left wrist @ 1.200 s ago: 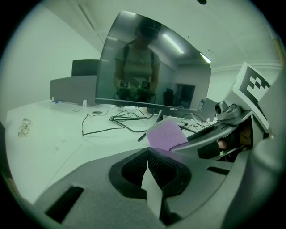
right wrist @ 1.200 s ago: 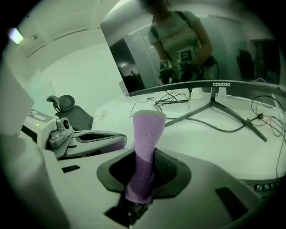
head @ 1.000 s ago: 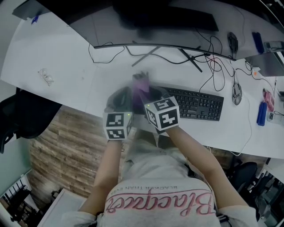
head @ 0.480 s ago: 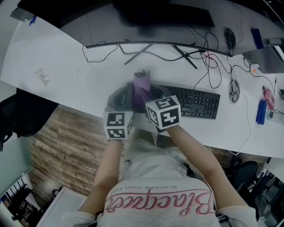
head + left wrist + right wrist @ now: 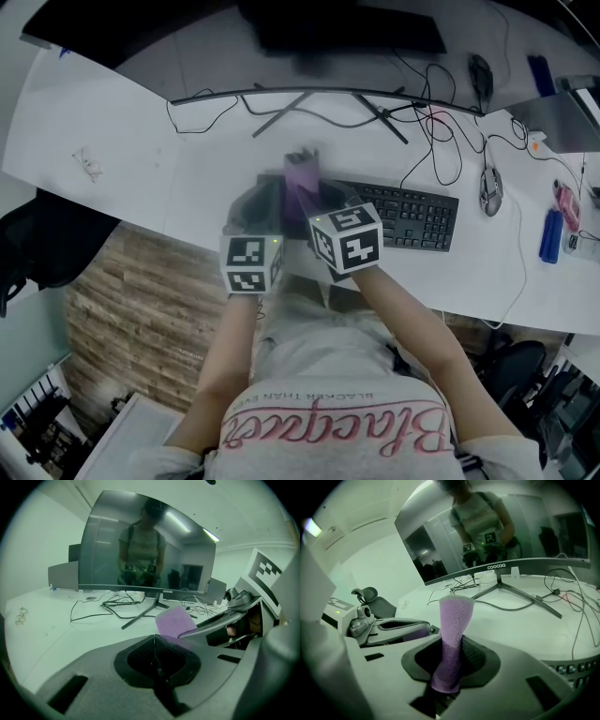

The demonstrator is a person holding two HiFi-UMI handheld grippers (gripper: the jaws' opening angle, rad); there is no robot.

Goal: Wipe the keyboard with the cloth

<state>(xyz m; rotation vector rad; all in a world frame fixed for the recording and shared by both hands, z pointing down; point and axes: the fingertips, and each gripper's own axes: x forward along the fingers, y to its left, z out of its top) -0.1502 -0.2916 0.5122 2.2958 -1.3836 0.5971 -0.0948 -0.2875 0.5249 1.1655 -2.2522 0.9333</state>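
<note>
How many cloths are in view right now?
1: the purple cloth, pinched upright in the right claw, near the keyboard's left end. More could lie hidden beneath the right claw.

monitor (image 5: 145, 541) lower bezel, both gripper views: "coocaa" | shirt (image 5: 337, 403) pink script, upside down in head view: begins "Blac", rest unclear; small line beside it: "BLACKER THAN", last word unclear

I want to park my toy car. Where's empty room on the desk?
The desk's left half is bare, between the small wrapper and the keyboard. Right of the keyboard it's crowded: cables, mouse, blue object.
</note>
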